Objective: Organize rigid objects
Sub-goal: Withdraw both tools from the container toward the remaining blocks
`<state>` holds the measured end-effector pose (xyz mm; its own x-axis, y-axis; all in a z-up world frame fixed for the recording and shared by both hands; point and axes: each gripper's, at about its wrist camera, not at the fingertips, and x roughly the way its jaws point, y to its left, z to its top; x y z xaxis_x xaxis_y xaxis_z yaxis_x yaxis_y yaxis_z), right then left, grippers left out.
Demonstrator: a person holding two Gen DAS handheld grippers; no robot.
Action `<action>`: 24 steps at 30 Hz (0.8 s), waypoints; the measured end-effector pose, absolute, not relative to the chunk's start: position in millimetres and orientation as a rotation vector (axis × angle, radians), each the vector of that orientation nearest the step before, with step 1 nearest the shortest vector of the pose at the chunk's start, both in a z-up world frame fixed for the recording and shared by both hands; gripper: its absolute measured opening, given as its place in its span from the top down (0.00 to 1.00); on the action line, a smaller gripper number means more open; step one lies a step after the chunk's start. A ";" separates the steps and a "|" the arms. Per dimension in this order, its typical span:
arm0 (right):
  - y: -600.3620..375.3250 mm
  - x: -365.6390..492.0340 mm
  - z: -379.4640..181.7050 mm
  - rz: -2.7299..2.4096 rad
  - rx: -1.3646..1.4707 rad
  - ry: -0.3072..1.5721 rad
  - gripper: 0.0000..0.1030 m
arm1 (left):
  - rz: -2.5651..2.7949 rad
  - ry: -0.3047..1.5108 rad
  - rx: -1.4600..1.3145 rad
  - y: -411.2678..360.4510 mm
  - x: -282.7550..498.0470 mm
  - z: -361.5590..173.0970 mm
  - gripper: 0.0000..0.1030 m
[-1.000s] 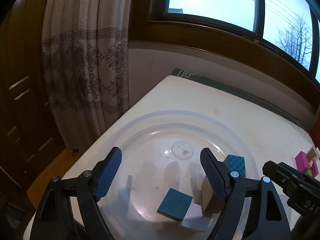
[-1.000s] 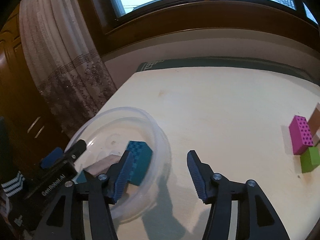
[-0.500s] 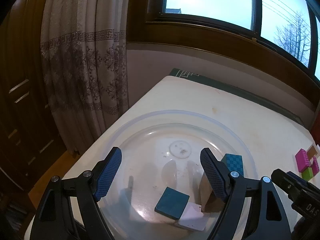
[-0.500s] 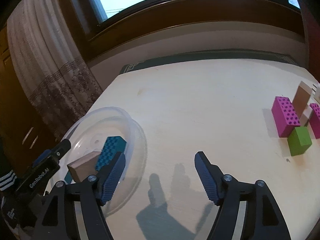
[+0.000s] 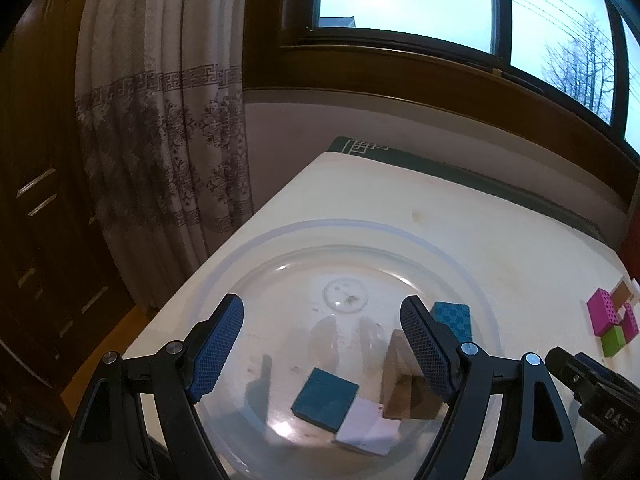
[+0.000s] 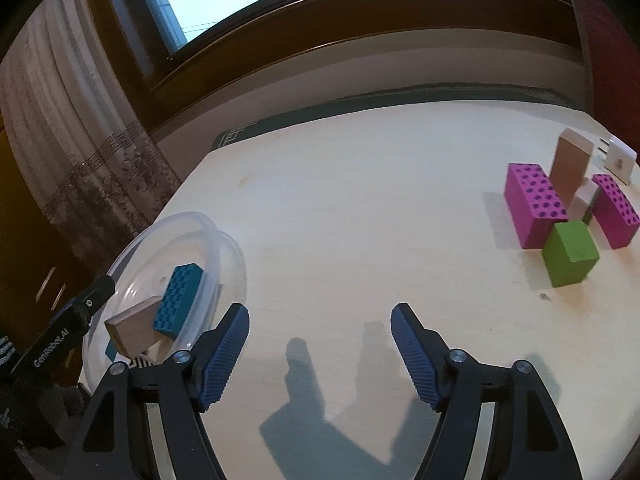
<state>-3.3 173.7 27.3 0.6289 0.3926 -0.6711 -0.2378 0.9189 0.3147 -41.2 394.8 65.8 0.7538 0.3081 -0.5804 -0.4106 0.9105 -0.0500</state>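
Reaching next: your right gripper (image 6: 320, 344) gapes empty over table (image 6: 360, 220); left gripper (image 5: 320, 352) gapes above bowl (image 5: 460, 260). Approach green cube (image 6: 570, 252) squarely, beside magenta blocks (image 6: 534, 208); avoid nudging neighbours.

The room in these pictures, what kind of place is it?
Probably a room in a home: a patterned curtain hangs beside a wood-framed window, with dark wooden cabinet doors near the table.

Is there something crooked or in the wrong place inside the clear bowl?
Yes. In the clear bowl, the brown block lies tilted, leaning against the teal block instead of flat. Nothing looks spilled or broken.
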 end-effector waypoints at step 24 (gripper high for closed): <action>93.5 -8.1 26.4 0.239 0.293 0.767 0.25 | 0.278 0.645 -0.072 315.5 -21.5 67.1 0.21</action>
